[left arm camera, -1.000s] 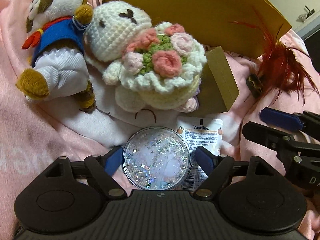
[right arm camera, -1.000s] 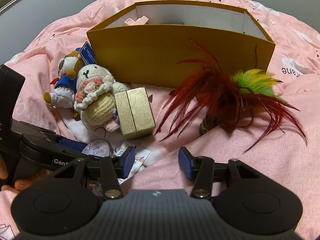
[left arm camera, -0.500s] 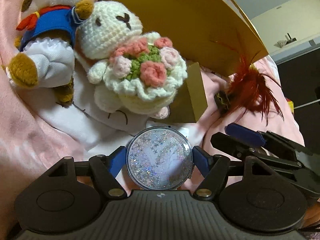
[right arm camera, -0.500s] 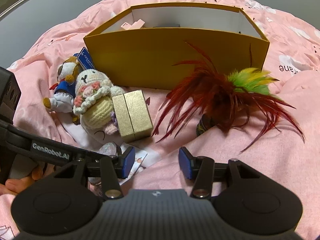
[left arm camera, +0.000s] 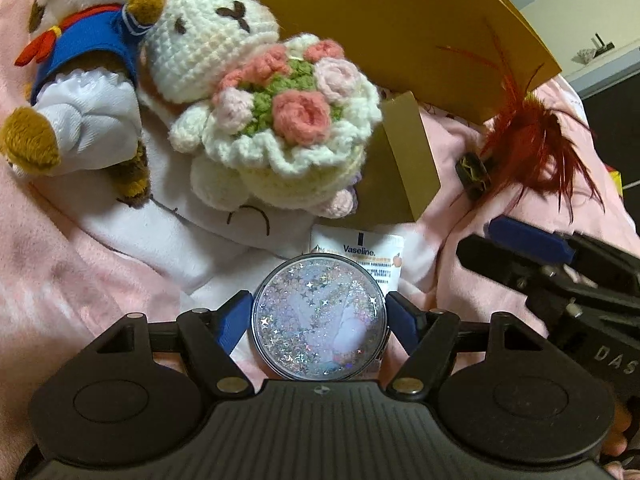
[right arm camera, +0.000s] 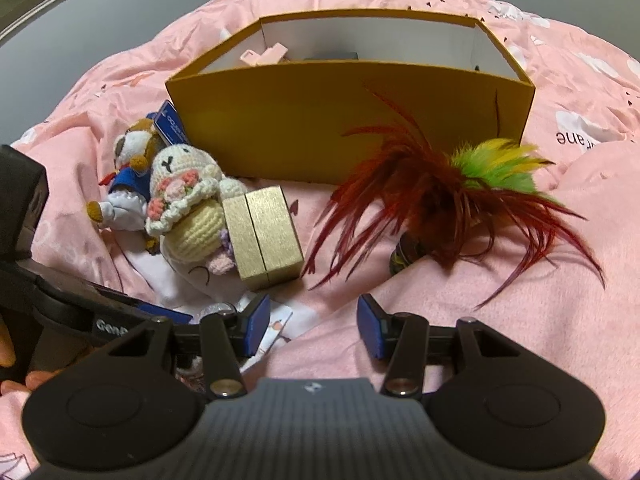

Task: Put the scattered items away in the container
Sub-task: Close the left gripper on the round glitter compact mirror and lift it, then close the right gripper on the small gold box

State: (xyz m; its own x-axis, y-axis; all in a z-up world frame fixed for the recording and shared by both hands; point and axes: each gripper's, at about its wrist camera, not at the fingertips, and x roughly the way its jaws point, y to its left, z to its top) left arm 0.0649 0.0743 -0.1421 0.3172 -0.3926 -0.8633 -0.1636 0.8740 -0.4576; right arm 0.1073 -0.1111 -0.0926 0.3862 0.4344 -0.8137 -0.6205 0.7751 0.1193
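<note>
A pink blanket covers the whole surface, and on it stands the big mustard-yellow box, open at the top with a white inside and a few small pieces already in it. In front of the box's long wall lie the scattered things. On the right is a feather toy, red plumes with a green and yellow tuft, its dark base toward the camera and its plumes fanning up and outward. Left of it lies a small gold box, long axis running toward the yellow box. Against its left side leans a crocheted bunny holding a knitted bouquet, head toward the upper left, and beside that a plush dog in a blue and white sailor outfit. A white Vaseline sachet lies flat just below the gold box.

The left gripper has its blue pads set wide on either side of a round glitter compact, face up; the pads stand right at its rim, and whether they press it cannot be told. The compact partly covers the sachet.

The right gripper is half open with nothing between its pads, above bare blanket below the feather toy.
</note>
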